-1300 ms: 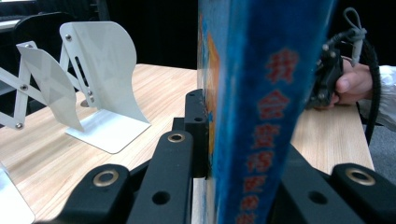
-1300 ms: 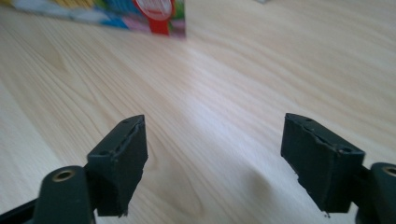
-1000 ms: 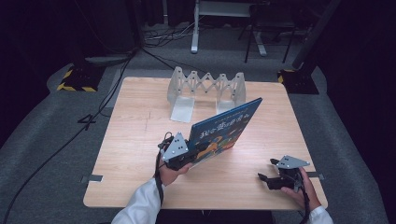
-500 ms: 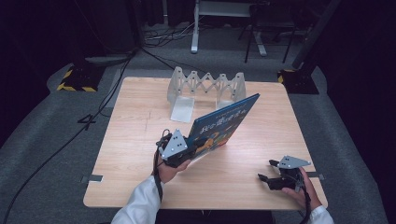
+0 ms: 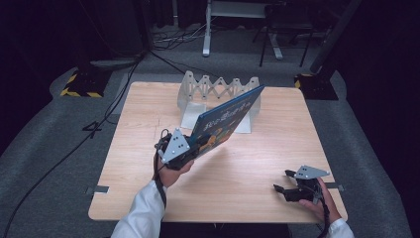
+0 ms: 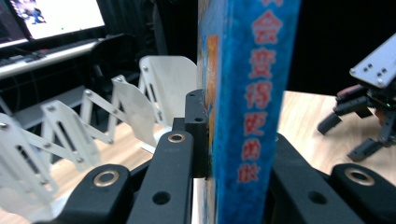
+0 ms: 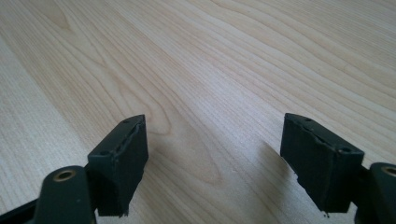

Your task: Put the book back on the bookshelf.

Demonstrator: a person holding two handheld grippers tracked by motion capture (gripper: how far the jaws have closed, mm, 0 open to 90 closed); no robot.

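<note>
Left gripper [image 5: 195, 146] clamped on the blue book [image 5: 225, 118], jaws pinched tight across its thickness near the lower corner by the spine; seen close in the left gripper view, pads [image 6: 198, 135] pressed on either cover, spine lettering running up between them. Held off the table [image 5: 148, 124], tilted, far end of the book rising up and away from the gripper toward the white folding rack [image 5: 218, 91] just beyond.

Probably a thin hardback: stiff boards, so no sag from a corner hold, but glossy covers likely slippery, and the long overhang past the jaws apt to lever and swing. Best taken close to the spine, where the boards are firmest and the pages cannot fan open; a hold nearer the middle of that edge would likely steady it more. Moderate weight by the look, no fragility beyond dented corners.

Right gripper [image 5: 285, 187] farther off toward the near right of the table, resting low, jaws spread wide with bare wood between them in the right gripper view, having just been closing a little; nothing held, nothing touched.
</note>
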